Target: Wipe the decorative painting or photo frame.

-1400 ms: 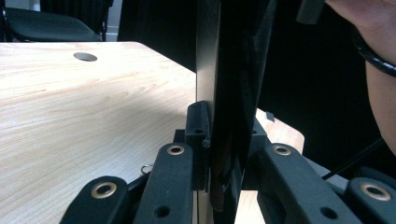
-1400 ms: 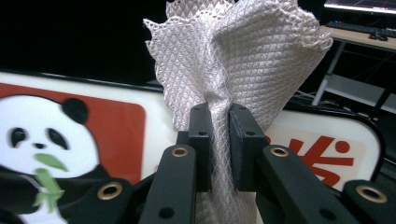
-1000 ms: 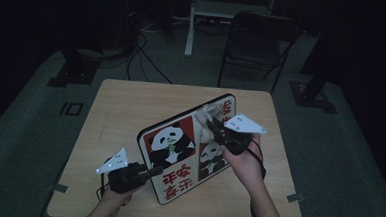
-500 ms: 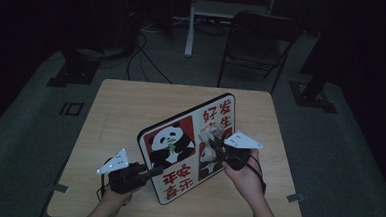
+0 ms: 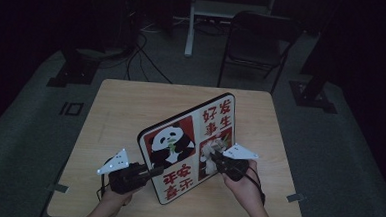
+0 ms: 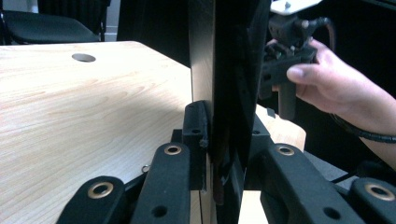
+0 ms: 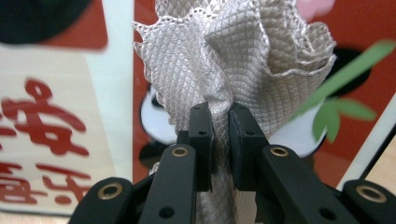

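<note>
We clamped the left gripper (image 5: 150, 172) on the lower-left edge of the panda board (image 5: 186, 148), standing upright mid-tabletop (image 5: 131, 105). The right gripper (image 5: 217, 157) pinched a grey quilted cloth (image 7: 238, 60) against its face. Open tabletop lay behind. Red Chinese characters read 平安喜乐.

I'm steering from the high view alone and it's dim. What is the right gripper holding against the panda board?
Observer: A bunched grey waffle-weave cloth, pinched in the right gripper.
Operator: Is the cloth on the picture side?
Observer: Yes, right in front of the red panda panel of the board.
Operator: How is the board kept standing?
Observer: The left gripper is clamped on its thin edge, holding it upright on the table.
</note>
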The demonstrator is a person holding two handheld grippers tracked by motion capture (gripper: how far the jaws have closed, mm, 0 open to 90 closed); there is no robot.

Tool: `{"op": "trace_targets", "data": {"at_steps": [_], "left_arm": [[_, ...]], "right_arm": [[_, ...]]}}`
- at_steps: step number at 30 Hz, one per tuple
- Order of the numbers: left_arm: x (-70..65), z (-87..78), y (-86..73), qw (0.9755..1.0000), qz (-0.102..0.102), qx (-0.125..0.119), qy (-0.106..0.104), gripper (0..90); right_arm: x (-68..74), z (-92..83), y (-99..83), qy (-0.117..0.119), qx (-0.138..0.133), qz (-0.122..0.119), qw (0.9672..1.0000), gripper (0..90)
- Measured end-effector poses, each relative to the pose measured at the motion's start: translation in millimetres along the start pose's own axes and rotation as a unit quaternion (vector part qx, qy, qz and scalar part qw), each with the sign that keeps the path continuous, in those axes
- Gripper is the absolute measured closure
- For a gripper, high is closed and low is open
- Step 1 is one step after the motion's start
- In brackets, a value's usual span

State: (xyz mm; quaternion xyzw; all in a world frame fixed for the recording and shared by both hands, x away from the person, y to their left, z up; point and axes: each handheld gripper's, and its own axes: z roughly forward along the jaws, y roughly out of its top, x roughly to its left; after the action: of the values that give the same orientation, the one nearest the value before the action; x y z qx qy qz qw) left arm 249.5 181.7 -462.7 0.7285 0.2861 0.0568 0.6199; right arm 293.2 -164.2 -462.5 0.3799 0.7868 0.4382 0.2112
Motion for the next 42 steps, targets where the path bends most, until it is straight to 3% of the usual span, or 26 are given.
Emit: {"op": "trace_targets", "data": {"at_steps": [11, 20, 26, 30, 38, 42], "left_arm": [[0.2, 0.1, -0.2, 1.0000, -0.005, -0.002, -0.001, 78.4], [1.4, 0.2, -1.1, 0.9999, -0.008, -0.007, -0.003, 78.6], [1.5, 0.2, -1.5, 0.9999, -0.011, -0.009, -0.005, 78.6], [1.1, 0.2, -1.2, 0.9999, -0.008, -0.008, -0.003, 78.7], [1.8, -0.2, -1.1, 1.0000, -0.004, -0.007, -0.002, 78.9], [1.2, 0.0, -0.8, 1.0000, -0.004, -0.007, 0.000, 79.0]], "right_arm": [[-0.7, 11.7, -33.7, 0.009, 0.057, 0.012, 0.9983, 80.7], [-0.4, 10.1, -34.5, 0.011, 0.072, 0.020, 0.9971, 80.8], [3.8, -11.2, -4.4, 0.020, 0.014, 0.017, 0.9995, 80.7], [5.0, -27.7, 22.4, 0.021, -0.031, 0.010, 0.9993, 80.7], [6.2, -53.2, 79.5, 0.020, -0.108, -0.007, 0.9939, 80.6], [10.4, -57.0, 102.3, 0.023, -0.131, -0.017, 0.9909, 80.6]]}}
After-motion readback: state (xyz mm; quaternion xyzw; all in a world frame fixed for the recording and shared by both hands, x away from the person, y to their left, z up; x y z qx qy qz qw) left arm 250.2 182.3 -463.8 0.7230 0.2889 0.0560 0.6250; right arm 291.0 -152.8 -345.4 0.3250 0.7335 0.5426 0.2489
